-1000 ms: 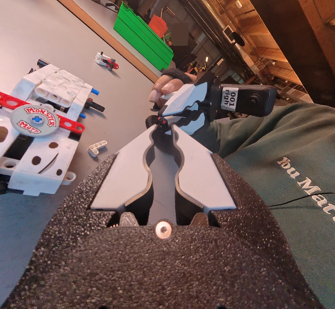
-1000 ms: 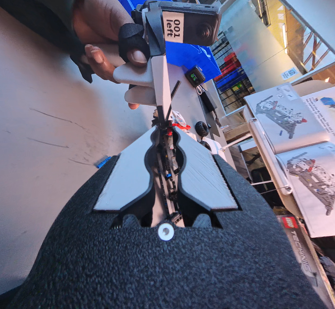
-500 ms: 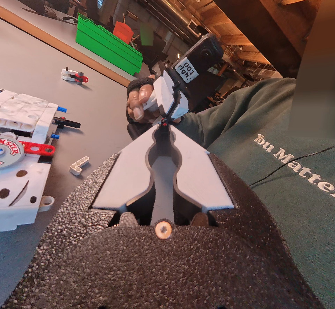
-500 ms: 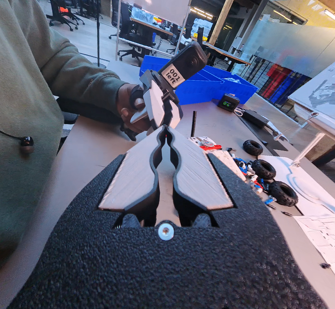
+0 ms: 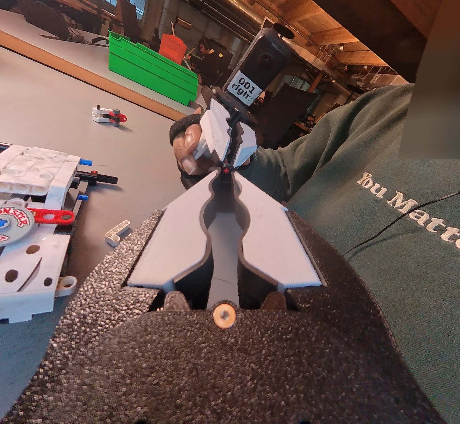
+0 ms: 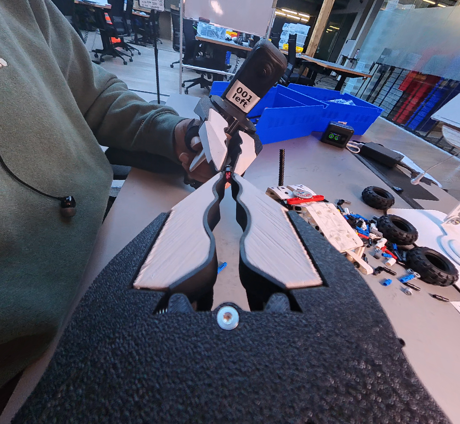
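My left gripper (image 5: 225,174) and my right gripper (image 6: 227,177) meet tip to tip above the grey table (image 5: 139,158). A small red and black piece (image 5: 226,171) sits between the tips, and both pairs of jaws are shut on it; it also shows in the right wrist view (image 6: 228,175). The right gripper (image 5: 229,162), held by a hand, faces me in the left wrist view, and the left gripper (image 6: 229,164) faces me in the right wrist view. A white toy truck body (image 5: 32,262) with a red beam lies on the table to the left.
A white L-shaped piece (image 5: 117,233) and a small white and red assembly (image 5: 107,116) lie on the table. A green bin (image 5: 149,68) stands behind. The truck body (image 6: 328,223), black tyres (image 6: 397,229), loose pieces (image 6: 388,257), an upright black rod (image 6: 281,167) and blue bins (image 6: 311,113) are to the right. Only a small space, under 4 cm, lies between the two pairs of fingers.
Both grippers have turned from lying on their sides to nearly upright and have lifted a little. Their tips stay together on the small piece throughout.
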